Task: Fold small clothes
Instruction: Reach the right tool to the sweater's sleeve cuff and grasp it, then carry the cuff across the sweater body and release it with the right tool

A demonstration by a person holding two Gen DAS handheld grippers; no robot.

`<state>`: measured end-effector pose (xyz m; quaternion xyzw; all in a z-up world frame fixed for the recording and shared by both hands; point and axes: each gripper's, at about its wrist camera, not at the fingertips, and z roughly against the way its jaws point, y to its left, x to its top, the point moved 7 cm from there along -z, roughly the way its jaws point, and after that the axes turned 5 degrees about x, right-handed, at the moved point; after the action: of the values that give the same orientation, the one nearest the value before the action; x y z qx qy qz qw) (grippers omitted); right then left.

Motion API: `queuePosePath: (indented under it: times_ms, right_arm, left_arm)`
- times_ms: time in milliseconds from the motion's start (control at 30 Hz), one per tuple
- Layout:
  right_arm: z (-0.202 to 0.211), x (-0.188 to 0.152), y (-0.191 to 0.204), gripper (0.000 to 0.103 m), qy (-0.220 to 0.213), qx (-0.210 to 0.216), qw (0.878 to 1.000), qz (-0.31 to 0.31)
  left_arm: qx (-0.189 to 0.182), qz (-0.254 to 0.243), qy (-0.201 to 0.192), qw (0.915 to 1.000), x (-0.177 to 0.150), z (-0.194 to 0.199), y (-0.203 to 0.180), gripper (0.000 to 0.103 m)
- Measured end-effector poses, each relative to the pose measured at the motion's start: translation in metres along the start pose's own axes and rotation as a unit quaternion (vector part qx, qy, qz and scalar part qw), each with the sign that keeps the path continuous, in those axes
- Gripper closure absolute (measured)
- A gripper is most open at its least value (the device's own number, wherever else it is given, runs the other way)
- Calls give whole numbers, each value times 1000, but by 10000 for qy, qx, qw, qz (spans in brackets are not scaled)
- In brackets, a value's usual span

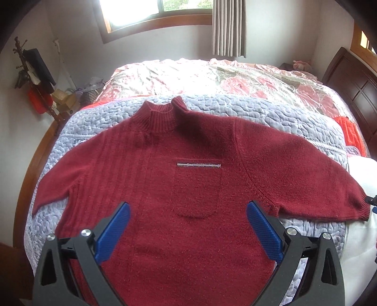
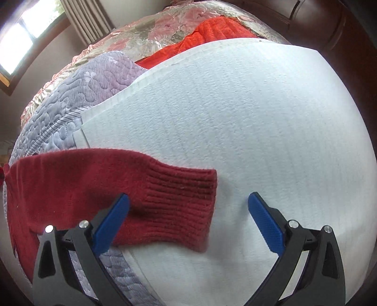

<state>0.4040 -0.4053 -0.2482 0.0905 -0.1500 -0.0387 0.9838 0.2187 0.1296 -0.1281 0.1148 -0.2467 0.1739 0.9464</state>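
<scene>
Bedroom daylight from a window (image 1: pixel 141 11) falls across a bed (image 1: pixel 212 77) spread with a lavender quilted blanket (image 1: pixel 271 117), where a dark red sweater (image 1: pixel 188 188) lies face up, collar away from the camera and both sleeves stretched out to the sides. Its right sleeve (image 2: pixel 117 188) runs off the blanket onto a white padded sheet (image 2: pixel 259 117), the ribbed cuff (image 2: pixel 183 202) resting flat there; an orange garment (image 2: pixel 212 30) lies beyond.

The left gripper (image 1: pixel 188 211) hovers above the sweater's lower front, jaws spread wide and holding nothing; whether its blue pads (image 1: pixel 113 233) brush the knit cannot be told. The right gripper (image 2: pixel 188 204) is likewise wide open and empty, with the cuff lying between its jaws: the left pad sits over the sleeve, the other over bare white sheet.

The step in hand appears to be the first fold, bringing that sleeve in across the chest. Done well, it likely means closing on the cuff's full thickness rather than just the top layer, lifting only enough to clear the sheet, and laying the sleeve straight across the body so the shoulder line stays square. The fuzzy knit may drag and bunch, so a slow carry would help.
</scene>
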Motion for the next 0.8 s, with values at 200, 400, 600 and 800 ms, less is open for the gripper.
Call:
queuePosePath:
  times_ms: [200, 400, 600, 800]
  right_arm:
    - [1, 8, 7, 38, -166, -51, 9988, 456]
    - [2, 13, 4, 91, -87, 79, 9990, 437]
    - [25, 19, 23, 94, -376, 398, 9974, 459]
    - [57, 23, 99, 94, -539, 930, 9897, 943]
  left_arm:
    - [157, -42, -3, 9999, -1, -2, 5, 4]
    - [178, -89, -19, 9998, -4, 0, 7, 4]
    - [194, -111, 53, 9997, -6, -7, 20, 4]
    - [221, 66, 208, 9995, -4, -22, 47, 4]
